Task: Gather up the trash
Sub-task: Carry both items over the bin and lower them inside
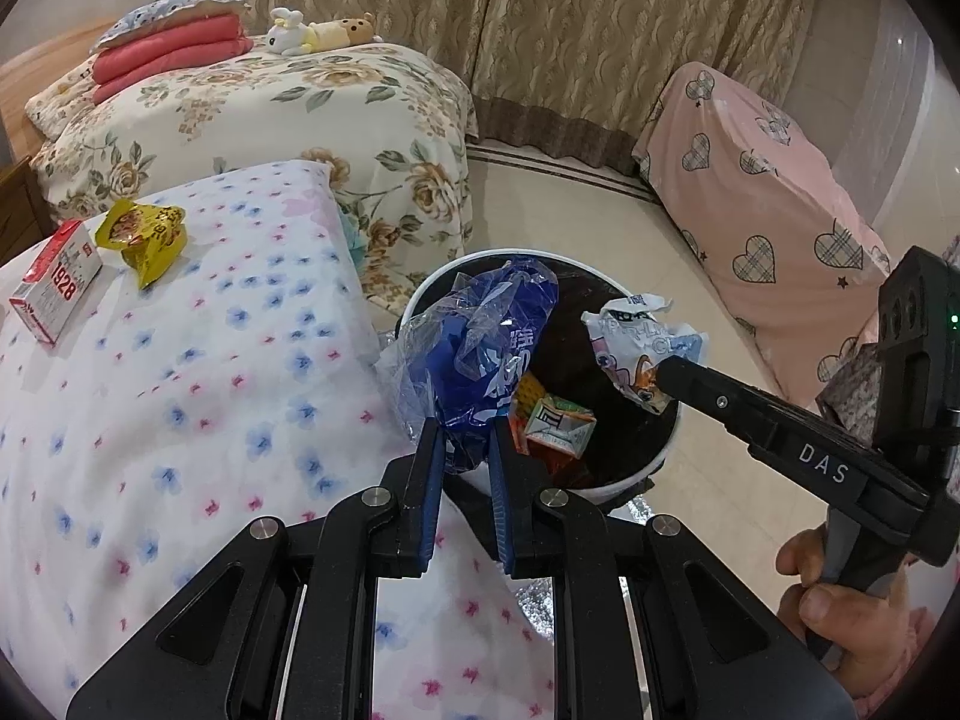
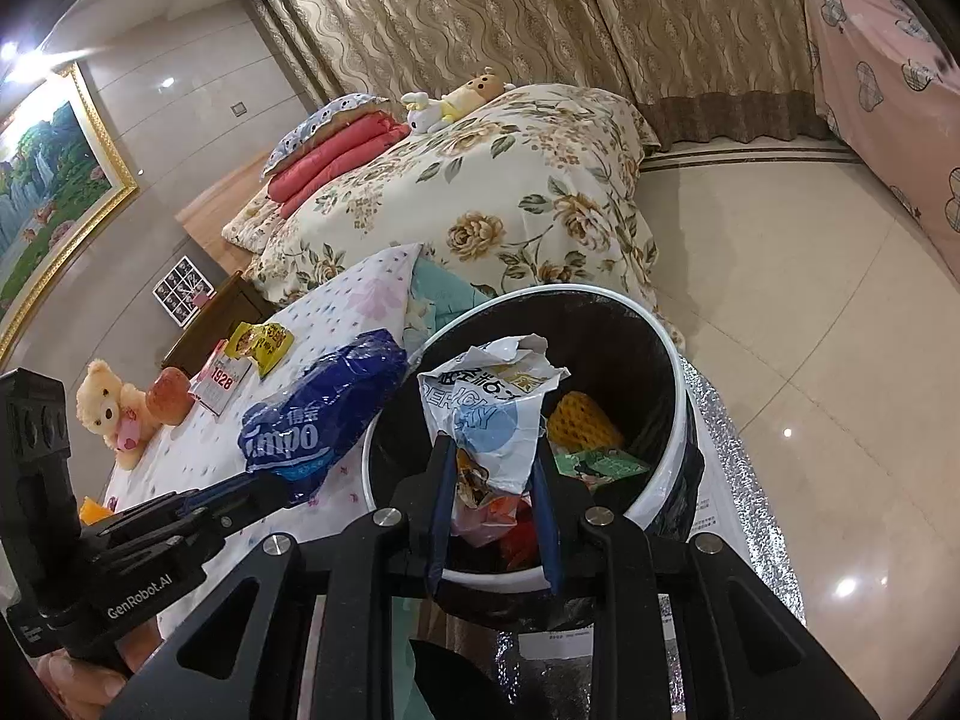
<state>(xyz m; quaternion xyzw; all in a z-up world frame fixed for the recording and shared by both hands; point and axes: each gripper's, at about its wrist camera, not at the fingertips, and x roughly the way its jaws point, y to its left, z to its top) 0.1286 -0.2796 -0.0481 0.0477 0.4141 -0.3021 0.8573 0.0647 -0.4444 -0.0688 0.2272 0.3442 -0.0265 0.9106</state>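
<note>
A white trash bin with a black liner stands beside the flowered table; it also shows in the right wrist view, with several wrappers inside. My left gripper is shut on a blue plastic tissue wrapper held at the bin's left rim; the wrapper shows again in the right wrist view. My right gripper is shut on a crumpled white snack bag over the bin's opening, also seen from the left wrist view. A yellow wrapper and a red-and-white box lie on the table.
The table has a white cloth with blue and pink flowers. A teddy bear and an apple sit at its far end. A bed with a floral cover stands behind. A pink heart-patterned cover is at the right, across tiled floor.
</note>
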